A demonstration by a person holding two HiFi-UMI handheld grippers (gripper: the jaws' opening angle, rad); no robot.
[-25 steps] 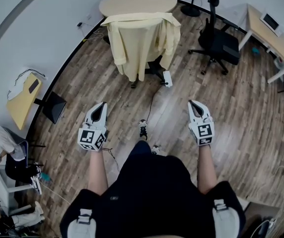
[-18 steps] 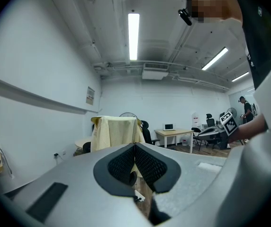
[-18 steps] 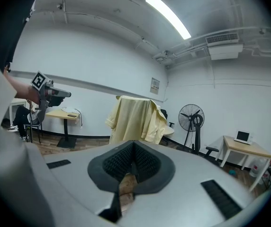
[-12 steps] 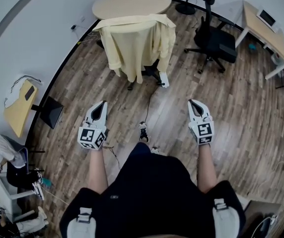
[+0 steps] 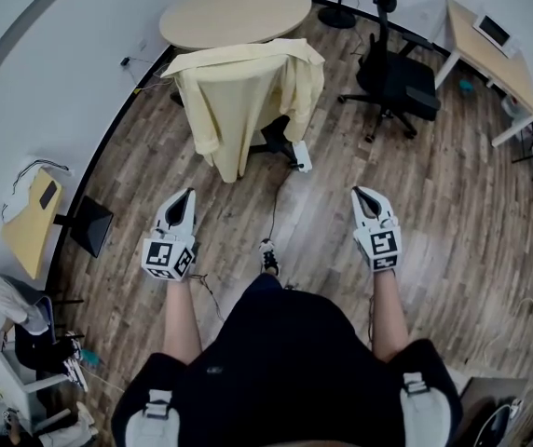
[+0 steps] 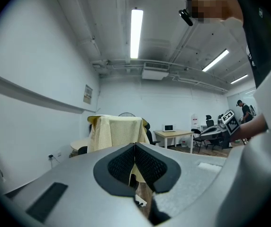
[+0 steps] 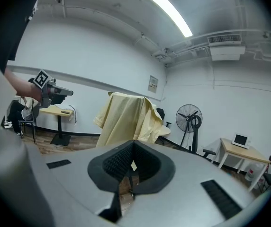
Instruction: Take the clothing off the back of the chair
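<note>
A pale yellow garment (image 5: 243,96) hangs over the back of a black office chair (image 5: 280,136) ahead of me, next to a round table (image 5: 235,9). The garment (image 6: 114,132) stands straight ahead in the left gripper view, and the same garment (image 7: 126,119) shows in the right gripper view. My left gripper (image 5: 184,196) is held in front of my body, well short of the chair, its jaws closed together with nothing between them. My right gripper (image 5: 363,194) is level with it on the other side, also shut and empty.
A second black office chair (image 5: 392,73) stands at the right of the garment, a desk (image 5: 490,54) with a laptop beyond it. A floor fan (image 7: 190,122) stands by the wall. A small side table (image 5: 34,217) is at left. A cable (image 5: 274,208) runs across the wooden floor.
The chair with the garment has come closer and shifted left in the head view as I walk toward it. Both grippers keep their pose in front of me, still shut.
</note>
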